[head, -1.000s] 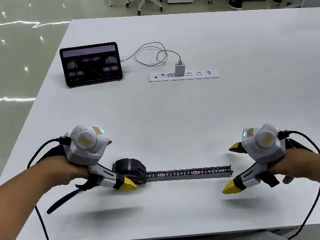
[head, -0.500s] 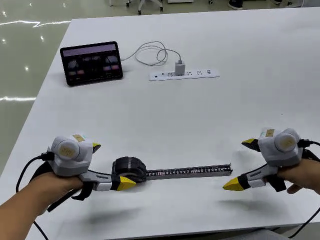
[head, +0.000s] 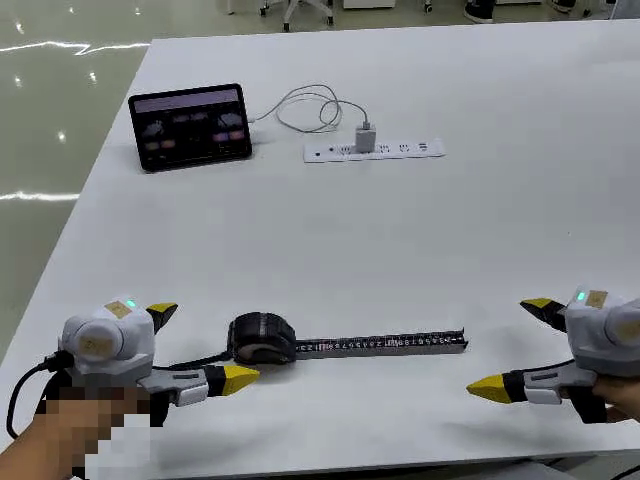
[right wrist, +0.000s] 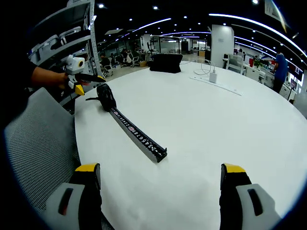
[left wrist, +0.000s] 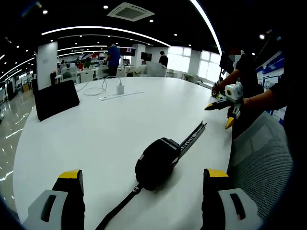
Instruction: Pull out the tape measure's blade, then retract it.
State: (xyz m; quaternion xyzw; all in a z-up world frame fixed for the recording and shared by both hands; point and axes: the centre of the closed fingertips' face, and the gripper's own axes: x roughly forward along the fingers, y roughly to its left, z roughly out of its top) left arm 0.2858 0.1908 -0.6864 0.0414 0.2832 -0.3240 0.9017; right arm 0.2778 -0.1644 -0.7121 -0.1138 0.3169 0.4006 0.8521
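Left gripper [head: 205, 343] agape, empty, tape measure [head: 262, 337] just ahead; right gripper [head: 505, 345] likewise, clear of blade [head: 385, 345].

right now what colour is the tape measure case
Black; the case shows best in the left gripper view.

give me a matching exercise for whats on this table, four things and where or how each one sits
Things
1. tape measure case
2. tablet
3. power strip
4. blade

Place or state
A. propped up at the far left, screen lit
B. lying flat at the far side, with a white charger plugged into it
C. black, just ahead of the left gripper, not gripped
D. drawn out flat, its end pointing toward the right gripper

Pairs: 1-C, 2-A, 3-B, 4-D
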